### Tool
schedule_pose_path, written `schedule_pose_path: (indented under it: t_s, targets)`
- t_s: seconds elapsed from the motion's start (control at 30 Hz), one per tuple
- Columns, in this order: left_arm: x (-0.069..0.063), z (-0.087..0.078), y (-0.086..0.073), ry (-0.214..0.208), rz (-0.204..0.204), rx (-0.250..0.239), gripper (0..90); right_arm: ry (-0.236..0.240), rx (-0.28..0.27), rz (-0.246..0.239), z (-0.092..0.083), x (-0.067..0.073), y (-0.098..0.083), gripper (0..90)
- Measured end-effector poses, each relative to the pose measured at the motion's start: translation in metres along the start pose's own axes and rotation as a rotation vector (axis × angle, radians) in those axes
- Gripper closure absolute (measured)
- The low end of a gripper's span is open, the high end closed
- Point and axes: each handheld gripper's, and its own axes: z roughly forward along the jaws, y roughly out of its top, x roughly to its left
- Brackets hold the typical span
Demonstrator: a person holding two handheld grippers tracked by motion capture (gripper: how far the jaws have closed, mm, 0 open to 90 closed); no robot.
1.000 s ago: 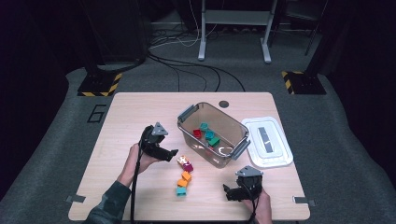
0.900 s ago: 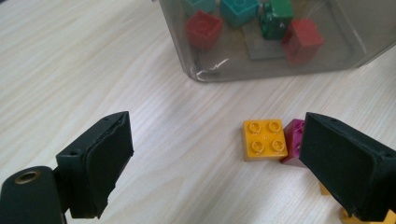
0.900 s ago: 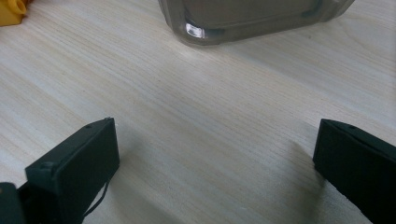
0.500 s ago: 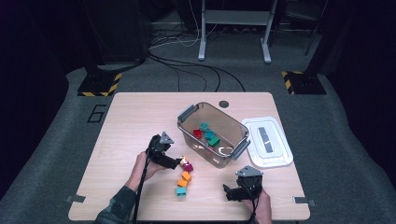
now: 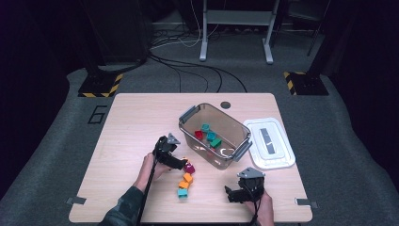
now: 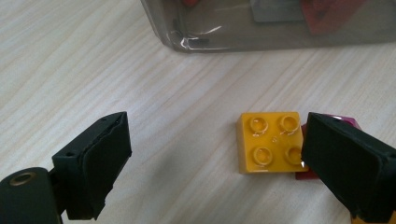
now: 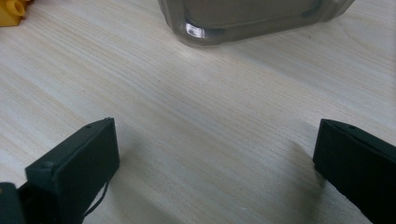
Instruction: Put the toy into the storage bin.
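Your left hand-held gripper stands wide open and holds nothing, low over the table toward its near edge, with the yellow brick lying flat just inside one jaw, a dark red brick tucked behind that jaw, and the clear bin just beyond. Shift sideways so the yellow brick sits midway between the jaws, settle level on the table, and close squarely on its two flat sides without catching the red one. Your right hand-held gripper rests open and empty near the table's near right corner; keep it clear.
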Motion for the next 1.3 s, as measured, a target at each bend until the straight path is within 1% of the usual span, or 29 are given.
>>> schedule_pose_path:
  t_s: [0.03, 0.1, 0.27, 0.33, 0.37, 0.4, 0.77, 0.8, 0.83, 0.87, 0.9, 0.93, 1.0, 1.03, 1.07, 1.13, 1.2, 1.23, 1.3]
  targets:
    - [0.000, 0.002, 0.000, -0.009, -0.012, 0.002, 8.1, 0.000, 0.000, 0.000, 0.000, 0.000, 0.000, 0.0]
    - [0.001, 0.002, 0.000, -0.004, -0.008, 0.001, 8.1, 0.000, 0.000, 0.000, 0.000, 0.000, 0.000, 0.0]
    - [0.003, 0.002, -0.001, -0.012, -0.022, -0.001, 7.8, 0.000, 0.000, 0.000, 0.000, 0.000, 0.000, 0.0]
    - [0.004, 0.002, -0.001, -0.005, -0.023, -0.002, 7.7, 0.000, 0.000, 0.000, 0.000, 0.000, 0.000, 0.0]
    - [0.005, 0.002, -0.001, -0.008, -0.031, -0.002, 7.8, 0.000, 0.000, 0.000, 0.000, 0.000, 0.000, 0.0]
    - [0.005, 0.002, -0.001, -0.008, -0.031, -0.002, 7.8, 0.000, 0.000, 0.000, 0.000, 0.000, 0.000, 0.0]
    - [0.019, -0.007, -0.010, 0.038, -0.058, 0.016, 7.6, 0.000, 0.000, 0.000, 0.000, 0.000, 0.000, 0.0]
    - [0.021, -0.008, -0.010, 0.041, -0.053, 0.021, 7.6, 0.000, 0.000, 0.000, 0.000, 0.000, 0.000, 0.0]
    - [0.022, -0.009, -0.011, 0.043, -0.060, 0.013, 7.5, 0.000, 0.000, 0.000, 0.000, 0.000, 0.000, 0.0]
    - [0.023, -0.011, -0.012, 0.038, -0.067, 0.004, 7.3, 0.000, 0.000, 0.000, 0.000, 0.000, 0.000, 0.0]
    - [0.023, -0.013, -0.013, 0.025, -0.062, -0.006, 6.9, 0.000, 0.000, 0.000, 0.000, 0.000, 0.000, 0.0]
    - [0.023, -0.013, -0.013, 0.025, -0.062, -0.006, 6.2, 0.000, 0.000, 0.000, 0.000, 0.000, 0.000, 0.0]
    - [0.021, -0.014, -0.012, 0.000, -0.046, -0.013, 5.8, 0.000, 0.000, 0.000, 0.000, 0.000, 0.000, 0.0]
    - [0.018, -0.012, -0.012, -0.018, -0.036, -0.011, 4.9, 0.000, 0.000, 0.000, 0.000, 0.000, 0.000, 0.0]
    - [0.018, -0.012, -0.012, -0.018, -0.036, -0.011, 4.9, 0.000, 0.000, 0.000, 0.000, 0.000, 0.000, 0.0]
    - [0.015, -0.010, -0.011, -0.024, -0.019, -0.004, 4.9, 0.000, 0.000, 0.000, 0.000, 0.000, 0.000, 0.0]
    - [0.013, -0.007, -0.011, -0.038, -0.014, -0.001, 5.5, 0.000, 0.000, 0.000, 0.000, 0.000, 0.000, 0.0]
    - [0.013, -0.006, -0.012, -0.036, -0.008, 0.007, 6.6, 0.000, 0.000, 0.000, 0.000, 0.000, 0.000, 0.0]
    - [0.012, -0.003, -0.013, -0.042, -0.014, 0.011, 7.2, 0.000, 0.000, 0.000, 0.000, 0.000, 0.000, 0.0]
